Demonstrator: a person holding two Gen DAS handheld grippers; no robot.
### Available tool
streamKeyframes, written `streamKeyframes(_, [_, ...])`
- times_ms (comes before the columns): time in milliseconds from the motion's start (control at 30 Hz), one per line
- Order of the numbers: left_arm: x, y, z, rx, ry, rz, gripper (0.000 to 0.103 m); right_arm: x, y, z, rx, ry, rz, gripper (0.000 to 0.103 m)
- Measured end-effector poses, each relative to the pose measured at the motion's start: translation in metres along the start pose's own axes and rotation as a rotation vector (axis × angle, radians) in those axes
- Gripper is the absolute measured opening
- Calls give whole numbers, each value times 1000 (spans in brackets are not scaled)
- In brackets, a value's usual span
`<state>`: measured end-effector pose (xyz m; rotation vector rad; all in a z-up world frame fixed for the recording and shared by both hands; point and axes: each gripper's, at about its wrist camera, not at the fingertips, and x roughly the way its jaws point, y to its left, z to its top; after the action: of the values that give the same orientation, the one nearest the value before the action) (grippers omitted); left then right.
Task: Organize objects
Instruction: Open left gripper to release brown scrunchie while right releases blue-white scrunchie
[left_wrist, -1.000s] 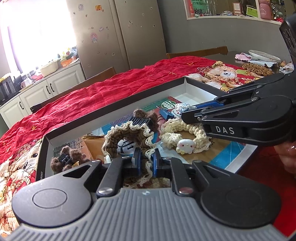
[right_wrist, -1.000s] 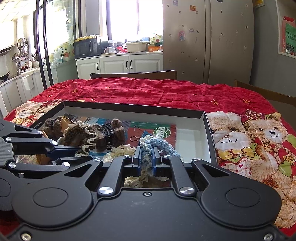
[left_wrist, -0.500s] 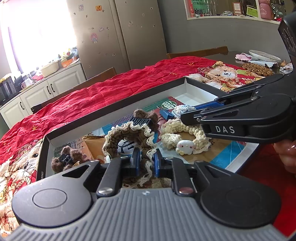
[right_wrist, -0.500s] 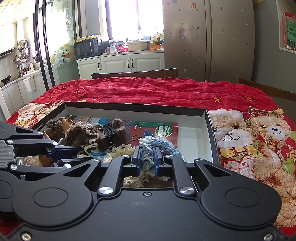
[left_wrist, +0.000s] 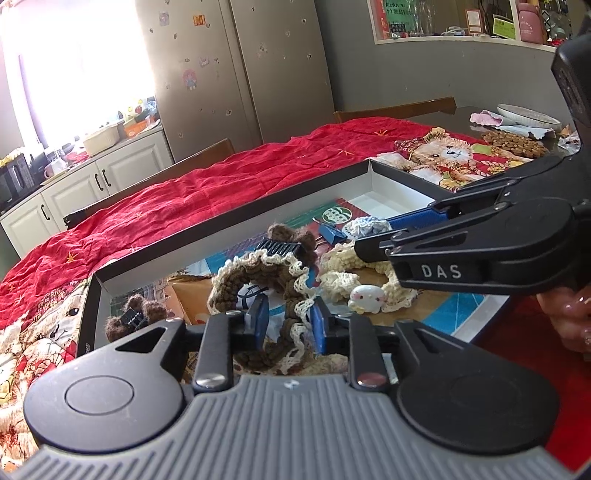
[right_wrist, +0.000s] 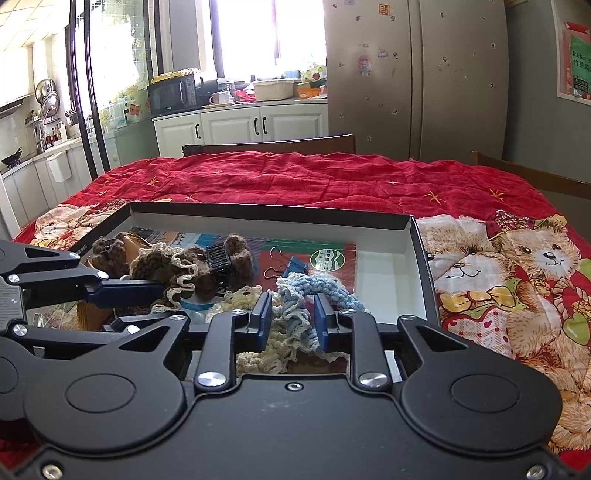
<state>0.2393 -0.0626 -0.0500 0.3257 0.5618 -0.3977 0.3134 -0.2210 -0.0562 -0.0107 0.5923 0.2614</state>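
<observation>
A shallow black box (left_wrist: 236, 227) with white inner walls lies on the red quilt; it also shows in the right wrist view (right_wrist: 273, 218). My left gripper (left_wrist: 288, 323) is open, its pads either side of a brown crochet scrunchie with cream lace (left_wrist: 258, 273). My right gripper (right_wrist: 291, 319) is open around a blue and cream crochet scrunchie (right_wrist: 314, 291). A cream scrunchie with a white charm (left_wrist: 365, 295), a brown fuzzy hair claw (left_wrist: 291, 243) and a second one (left_wrist: 133, 317), and a blue binder clip (right_wrist: 295, 264) lie in the box.
The red quilt with teddy bear print (right_wrist: 517, 266) covers the table. Wooden chairs (right_wrist: 273, 147) stand at the far side. A plate (left_wrist: 528, 114) and a brown mat (left_wrist: 517, 142) lie far right. A fridge (right_wrist: 413, 74) and kitchen cabinets (right_wrist: 240, 125) stand behind.
Both grippers have opened: each pair of pads was pinched on its scrunchie and now stands apart around it. The scrunchies rest in the box.
</observation>
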Motion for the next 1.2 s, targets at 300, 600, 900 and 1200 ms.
streamKeyframes(300, [-3,-2,1,1,-13,12,51,-3,-1,1,4,-16,-8,35])
streamKeyframes(600, [-10,-5,2,8,-29,8,55,-7,-2,2,10,-25,-8,38])
streamKeyframes(900, [-16,-9,4,29,-50,16,62,-10,-1,2,10,-28,-8,42])
streamKeyframes(1200, [-24,-11,6,30,-67,25,68,-19,-3,4,23,-37,-6,46])
